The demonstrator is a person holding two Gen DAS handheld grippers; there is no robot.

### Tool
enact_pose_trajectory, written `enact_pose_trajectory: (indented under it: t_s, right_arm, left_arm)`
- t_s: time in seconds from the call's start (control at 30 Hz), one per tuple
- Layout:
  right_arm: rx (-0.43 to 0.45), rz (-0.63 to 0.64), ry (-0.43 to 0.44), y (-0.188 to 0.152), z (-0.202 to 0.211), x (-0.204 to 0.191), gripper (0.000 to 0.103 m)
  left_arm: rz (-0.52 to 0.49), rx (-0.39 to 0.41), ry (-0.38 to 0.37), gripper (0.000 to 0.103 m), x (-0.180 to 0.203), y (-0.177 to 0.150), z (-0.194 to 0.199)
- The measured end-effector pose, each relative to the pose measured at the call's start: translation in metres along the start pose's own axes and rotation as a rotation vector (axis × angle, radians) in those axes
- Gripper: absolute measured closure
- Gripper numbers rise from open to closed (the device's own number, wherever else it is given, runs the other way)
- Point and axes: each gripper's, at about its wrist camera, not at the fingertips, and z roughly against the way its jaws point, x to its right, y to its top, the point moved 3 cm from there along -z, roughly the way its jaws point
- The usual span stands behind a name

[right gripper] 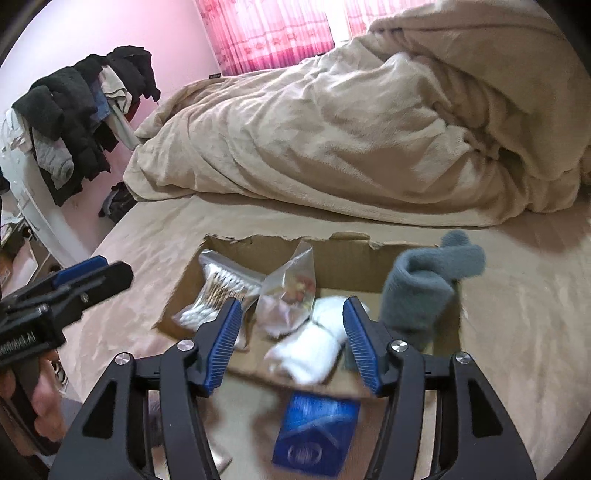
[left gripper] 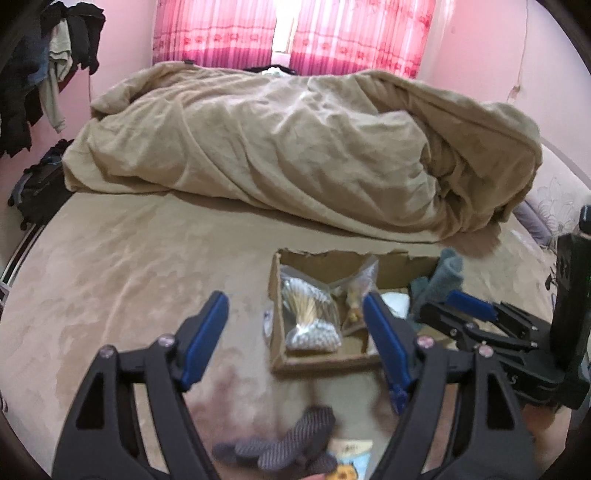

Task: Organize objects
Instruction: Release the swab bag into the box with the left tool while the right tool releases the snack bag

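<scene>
**On the bed: box part-filled, both grippers empty**

On the bed [left gripper: 129,258], a torn-edged cardboard box [right gripper: 236,247] sits open on the tan sheet, in front of a heaped beige duvet [left gripper: 295,147].

Box contents, as seen from the right wrist view:
- a clear bag of cotton swabs [right gripper: 218,288] at the left end;
- a second clear bag [right gripper: 291,291] with small mixed items, upright near the middle; contents too blurred to identify;
- a white rolled cloth [right gripper: 314,347] at the near side;
- a grey sock [right gripper: 424,288] draped over the box's right wall.

Outside the box, on the sheet just in front of it: a blue packet [right gripper: 317,432], blurred. In the left wrist view a dark patterned sock [left gripper: 284,439] lies on the sheet, with a printed card [left gripper: 351,461] touching it.

Left gripper [left gripper: 295,328]: jaws wide open, holding nothing, above the sheet and the box's left end.

Right gripper [right gripper: 291,347]: jaws wide open, holding nothing, over the near side of the box with the white cloth between the fingers but not gripped.

Surroundings: pink curtains [left gripper: 295,33] behind the bed; clothes [right gripper: 81,110] piled on a rack at the left.
</scene>
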Motion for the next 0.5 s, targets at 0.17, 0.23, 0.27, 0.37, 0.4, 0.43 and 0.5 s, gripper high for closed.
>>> enact_pose_trajectory:
  t_s: [0.17, 0.23, 0.27, 0.37, 0.4, 0.43, 0.5]
  right_arm:
    - [0.022, 0.016, -0.026, -0.01, 0.04, -0.011, 0.043]
    - [0.033, 0.023, -0.032, -0.014, 0.056, -0.015, 0.043]
    - [0.039, 0.027, -0.037, -0.016, 0.064, -0.017, 0.043]
    - [0.054, 0.039, -0.046, -0.022, 0.087, -0.024, 0.042]
    - [0.058, 0.042, -0.046, -0.024, 0.094, -0.027, 0.042]
    - [0.063, 0.043, -0.046, -0.026, 0.101, -0.029, 0.042]
    - [0.068, 0.048, -0.048, -0.032, 0.112, -0.033, 0.041]
  left_arm:
    - [-0.033, 0.024, -0.015, 0.026, 0.006, -0.009, 0.04]
    - [-0.033, 0.035, -0.025, 0.026, 0.006, -0.012, 0.056]
    - [-0.032, 0.04, -0.03, 0.026, 0.007, -0.015, 0.063]
    - [-0.029, 0.053, -0.039, 0.026, 0.007, -0.023, 0.086]
    - [-0.028, 0.054, -0.043, 0.026, 0.007, -0.027, 0.092]
    - [-0.027, 0.054, -0.044, 0.026, 0.006, -0.031, 0.098]
    - [-0.029, 0.047, -0.041, 0.026, 0.005, -0.04, 0.106]
